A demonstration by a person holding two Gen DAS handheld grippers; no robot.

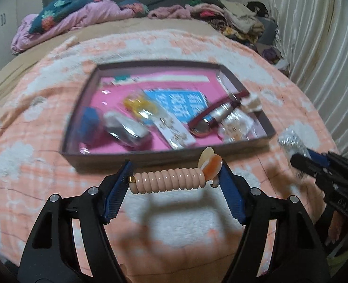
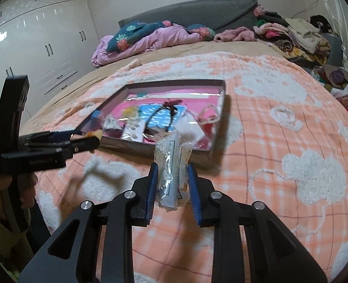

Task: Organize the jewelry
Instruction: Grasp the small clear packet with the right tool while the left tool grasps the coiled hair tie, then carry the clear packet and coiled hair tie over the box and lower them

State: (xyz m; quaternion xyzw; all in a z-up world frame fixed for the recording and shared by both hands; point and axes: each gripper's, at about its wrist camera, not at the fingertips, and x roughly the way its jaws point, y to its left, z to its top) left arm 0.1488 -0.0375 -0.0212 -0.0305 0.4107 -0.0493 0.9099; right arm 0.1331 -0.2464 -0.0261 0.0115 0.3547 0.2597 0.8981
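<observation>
**Obs 1:** Left claw (image 1: 174,179) first, nearest the lens: clenched end to end on a peach spiral hair tie (image 1: 168,180), gold band against one pad, an orange-and-cream charm at the other. Gripping along its length keeps the coil stretched straight, I'd guess so it doesn't sag or snag.

**Obs 2:** Agreed. It's held clear above the fleece blanket (image 1: 32,122), just short of the near wall of the shallow box (image 1: 117,159). Right side?

**Obs 1:** Right claw (image 2: 172,186) grasping a small clear plastic packet (image 2: 171,176), pinched upright by its lower half; contents too crinkled to name. Also off the blanket, near the box's front edge.

**Obs 2:** Box sits on the bed, pink-lined, already holding a dark red headband (image 1: 217,109), a blue printed card (image 1: 183,105), something yellow, other wrapped bits. Blurred, so no finer names.

**Obs 1:** Judgement: both pieces are mid-carry toward the box; neither is placed yet. Both need lifting over that wall before release.
</observation>
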